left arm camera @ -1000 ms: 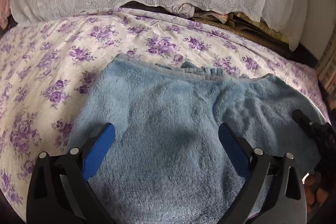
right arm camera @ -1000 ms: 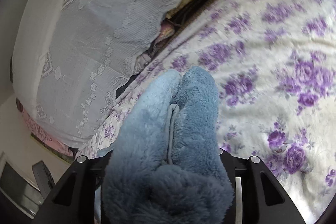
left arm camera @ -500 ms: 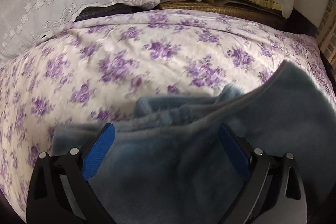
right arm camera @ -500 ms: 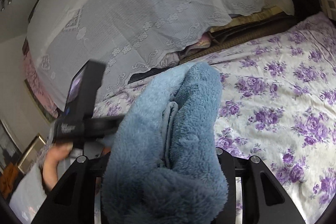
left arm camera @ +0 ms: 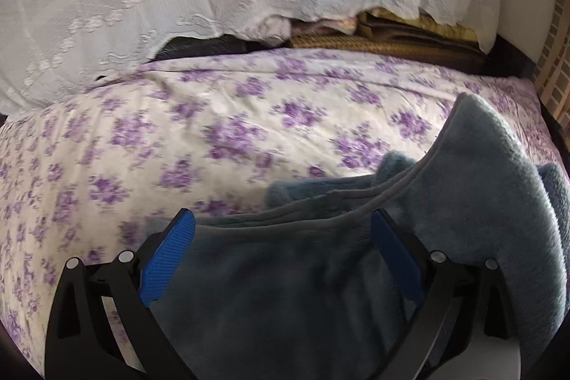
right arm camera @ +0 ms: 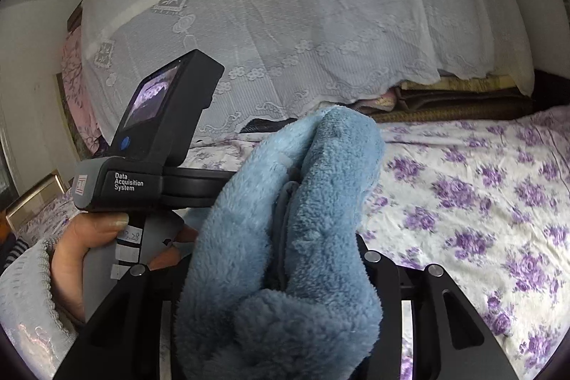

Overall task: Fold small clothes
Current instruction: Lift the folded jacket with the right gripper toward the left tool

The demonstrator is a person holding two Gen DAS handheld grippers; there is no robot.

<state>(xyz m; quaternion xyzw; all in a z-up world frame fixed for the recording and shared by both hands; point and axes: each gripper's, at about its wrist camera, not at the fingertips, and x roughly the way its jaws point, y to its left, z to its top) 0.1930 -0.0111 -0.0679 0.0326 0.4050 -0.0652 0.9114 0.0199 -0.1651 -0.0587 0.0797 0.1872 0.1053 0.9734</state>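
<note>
1. Two grippers are at work on one blue fleece garment (right arm camera: 285,237), which is lifted above the flowered bedsheet (left arm camera: 178,138).
2. Right gripper (right arm camera: 281,269) – its jaws have just been opening a little, yet a thick bunch of fleece is clamped between them. If they loosen more, the bunch may slide out and the fold collapses.
3. Left gripper (left arm camera: 281,255) – its blue pads (left arm camera: 167,259) stand wide apart and grip nothing, with the cloth lying between them. So only one side is held, and the hanging part may twist or land crooked.
</note>
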